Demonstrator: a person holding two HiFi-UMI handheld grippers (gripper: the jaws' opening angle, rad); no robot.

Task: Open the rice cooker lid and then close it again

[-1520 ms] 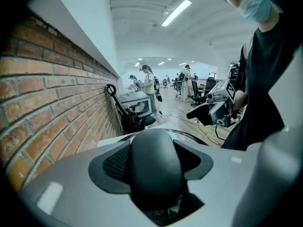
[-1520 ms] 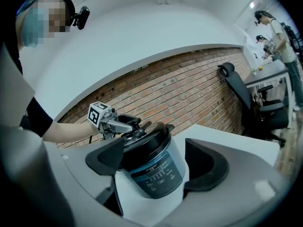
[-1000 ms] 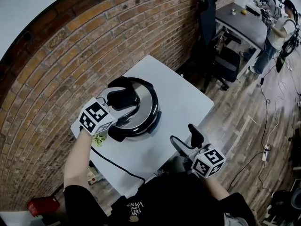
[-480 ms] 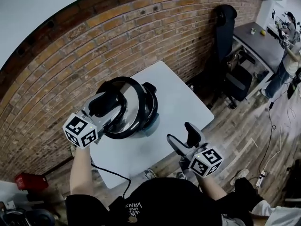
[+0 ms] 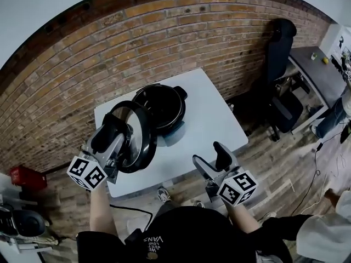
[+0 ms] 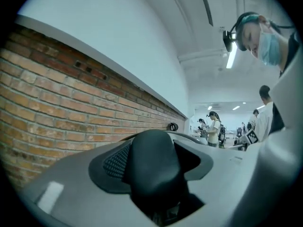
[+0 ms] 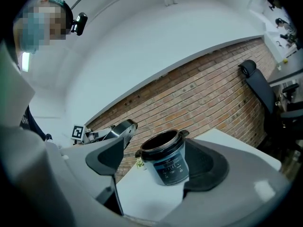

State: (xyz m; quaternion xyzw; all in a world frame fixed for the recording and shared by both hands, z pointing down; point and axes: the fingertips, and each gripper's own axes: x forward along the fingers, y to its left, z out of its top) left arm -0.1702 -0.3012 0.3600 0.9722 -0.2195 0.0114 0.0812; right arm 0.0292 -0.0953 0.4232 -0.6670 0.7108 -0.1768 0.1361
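Opening done: round black-rimmed steel lid (image 5: 137, 141), knob clamped in left tool (image 5: 112, 138), hangs tilted beside black rice cooker pot (image 5: 160, 107) on white surface (image 5: 214, 122); right tool (image 5: 207, 153) gapes empty. Next: reseat lid squarely.

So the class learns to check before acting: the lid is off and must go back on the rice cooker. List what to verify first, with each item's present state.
1. Left gripper clamps the lid by its black handle: ok.
2. Rice cooker upright on the table, mouth uncovered: ok.
3. Lid lined up over the cooker: not ok, held tilted beside it.
4. Right gripper open, empty, clear of the cooker: ok.
5. Cooker's inside empty: cannot tell.
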